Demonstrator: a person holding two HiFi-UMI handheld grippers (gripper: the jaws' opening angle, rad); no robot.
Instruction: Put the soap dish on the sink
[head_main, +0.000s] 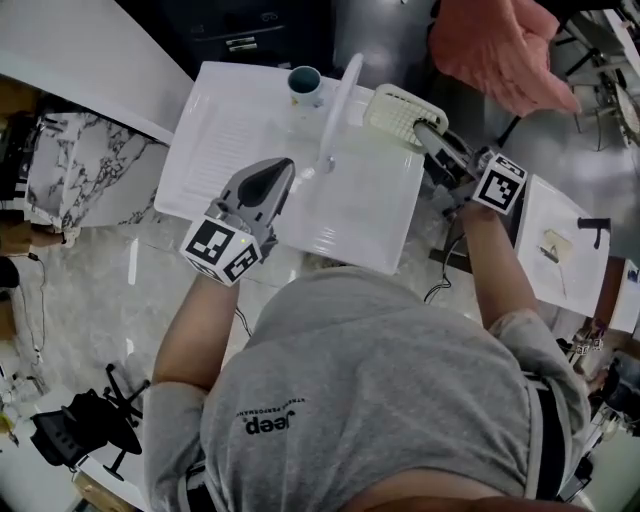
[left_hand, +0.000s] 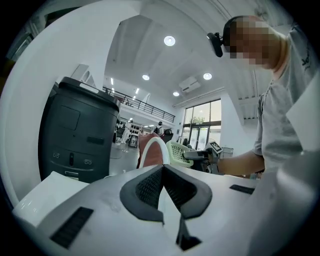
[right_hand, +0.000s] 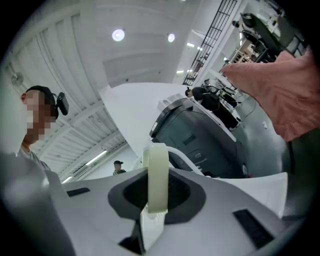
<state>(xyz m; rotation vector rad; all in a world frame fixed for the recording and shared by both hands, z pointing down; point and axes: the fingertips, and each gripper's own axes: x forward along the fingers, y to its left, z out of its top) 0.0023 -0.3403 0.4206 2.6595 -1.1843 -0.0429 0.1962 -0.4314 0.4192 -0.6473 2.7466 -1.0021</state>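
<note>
You grip pale slotted plastic soap dish by rim, right gripper, ready for white sink; left gripper clenched empty.

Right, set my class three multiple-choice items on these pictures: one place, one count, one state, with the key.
1. Where is the soap dish? A on the floor; B on a shelf; C in the right tool.
2. How many cups stand on the sink? A none; B one; C three.
3. The left tool has its jaws: A shut, empty; B wide open; C shut on a towel.
Key: C, its rim sits clamped in that tool; B, only one stands at the far edge; A, the jaws meet with nothing between.
</note>
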